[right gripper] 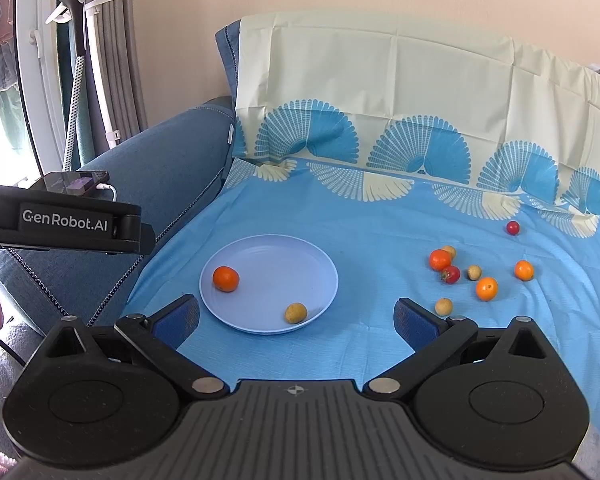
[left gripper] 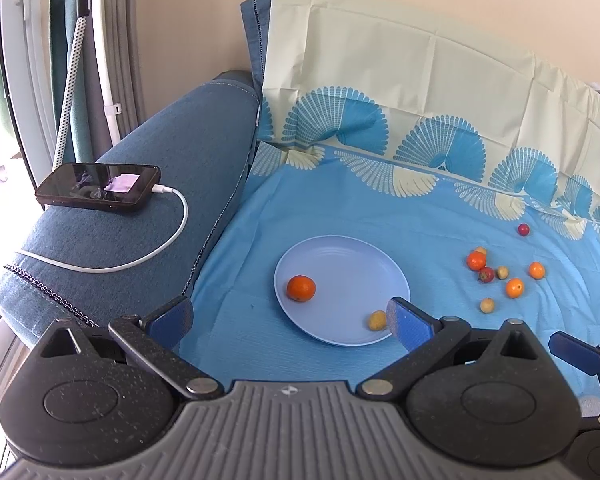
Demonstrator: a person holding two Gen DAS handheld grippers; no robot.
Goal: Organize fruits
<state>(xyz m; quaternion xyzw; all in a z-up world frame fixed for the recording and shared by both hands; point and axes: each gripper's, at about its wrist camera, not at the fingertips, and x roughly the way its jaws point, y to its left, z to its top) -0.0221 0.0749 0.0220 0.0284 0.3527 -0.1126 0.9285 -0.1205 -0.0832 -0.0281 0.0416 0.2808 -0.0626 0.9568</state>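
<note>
While both tongs (left gripper: 290,320) (right gripper: 296,318) gape wide and empty, the plate (right gripper: 268,264) holds two fruits.

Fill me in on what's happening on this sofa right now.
A person holds two handheld grippers over a blue patterned sheet, sorting small fruit. The left gripper and right gripper are both open and empty. The round pale blue plate already holds an orange tangerine and a small yellowish-brown fruit. A scatter of loose orange, red and tan fruits lies on the sheet to the right.
</note>
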